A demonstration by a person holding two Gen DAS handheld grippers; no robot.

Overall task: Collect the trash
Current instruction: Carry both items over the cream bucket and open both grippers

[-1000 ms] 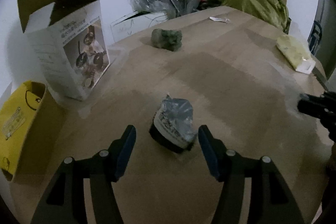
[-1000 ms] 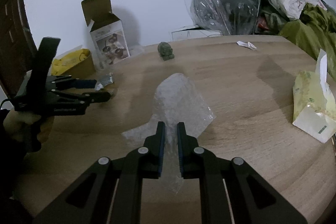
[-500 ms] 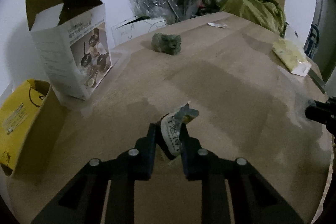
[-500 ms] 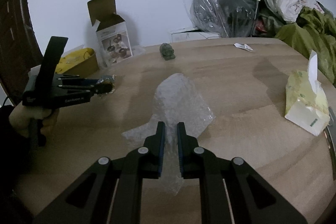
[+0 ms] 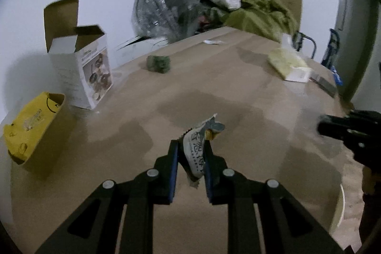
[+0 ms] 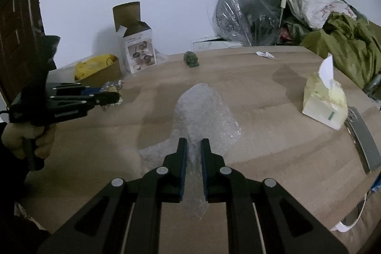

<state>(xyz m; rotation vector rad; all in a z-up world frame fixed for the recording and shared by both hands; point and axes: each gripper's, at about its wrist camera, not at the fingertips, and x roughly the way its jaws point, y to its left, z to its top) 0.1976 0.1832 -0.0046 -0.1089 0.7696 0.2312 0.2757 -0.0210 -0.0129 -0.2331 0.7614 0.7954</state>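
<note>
My left gripper (image 5: 190, 146) is shut on a crumpled silver snack wrapper (image 5: 197, 146) with printed text and holds it above the wooden table (image 5: 214, 87). From the right wrist view that gripper (image 6: 112, 95) is at the left with the wrapper (image 6: 112, 86) in it. My right gripper (image 6: 194, 144) is shut on a clear sheet of bubble wrap (image 6: 202, 111) that stands up in front of it. The right gripper's body (image 5: 352, 130) shows at the right edge of the left wrist view.
An open white product box (image 5: 81, 63), a yellow bag in a carton (image 5: 33, 125), a small green figurine (image 5: 158, 63), a tissue pack (image 6: 326, 104), a scrap of white paper (image 6: 264, 54). A plastic-wrapped fan (image 6: 247, 16) and a pile of green cloth (image 6: 345, 44) stand behind the table.
My left gripper closed on the wrapper and lifted it off the table. My right gripper kept its hold on the bubble wrap and rose slightly.
</note>
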